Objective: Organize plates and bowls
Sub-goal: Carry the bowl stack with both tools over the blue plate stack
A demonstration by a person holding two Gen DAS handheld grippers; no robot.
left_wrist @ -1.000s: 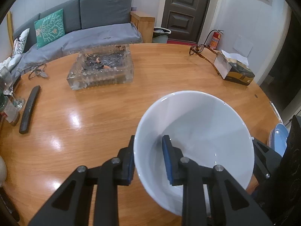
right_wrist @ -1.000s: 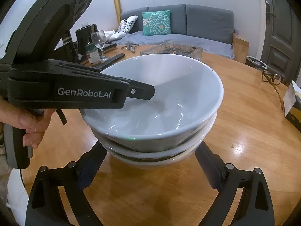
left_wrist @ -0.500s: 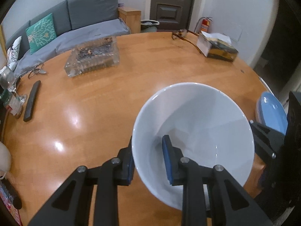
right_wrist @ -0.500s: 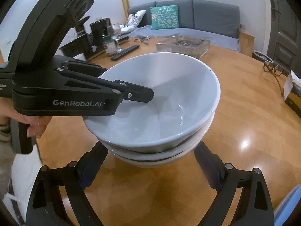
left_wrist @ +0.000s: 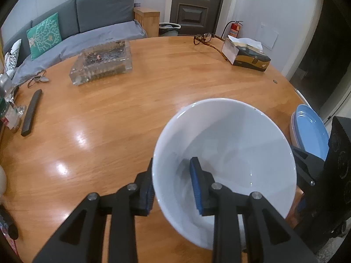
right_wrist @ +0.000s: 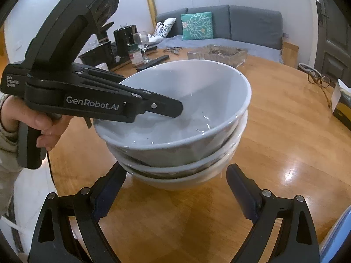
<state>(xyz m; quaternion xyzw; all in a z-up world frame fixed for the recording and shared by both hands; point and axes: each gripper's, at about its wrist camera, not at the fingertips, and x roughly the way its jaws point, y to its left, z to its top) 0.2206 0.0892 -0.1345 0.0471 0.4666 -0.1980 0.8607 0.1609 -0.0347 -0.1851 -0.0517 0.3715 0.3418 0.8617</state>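
As seen closest to the cameras, going outward:

Left gripper point(left_wrist: 173, 182): pinching the near wall of the top white bowl point(left_wrist: 226, 153), one blue pad point(left_wrist: 196, 184) lying inside the bowl, the other pressing the outer wall; also showing in the right wrist view point(right_wrist: 166, 109), reaching over the rim from the left, gripped by a hand point(right_wrist: 41, 127).

Right gripper point(right_wrist: 175, 188): standing spread wide, one finger on each side of the bowl stack point(right_wrist: 179, 157), low by the bottom bowl, pads not pressing on it.

Bowl stack: sitting on the round wooden table point(left_wrist: 131, 114), three white bowls nesting, the top one tilting slightly, between the right fingers.

Blue plates point(left_wrist: 311, 133): lying stacked at the table's right edge, just beyond the bowls.

Glass ashtray point(left_wrist: 102, 62): resting farther back, well apart from the bowls.

Tissue box point(left_wrist: 245, 54): sitting near the far right edge, with glasses point(left_wrist: 204, 38) lying beside it.

Remote point(left_wrist: 31, 111): lying at the left side.

Grey sofa point(left_wrist: 87, 19): standing behind the table.
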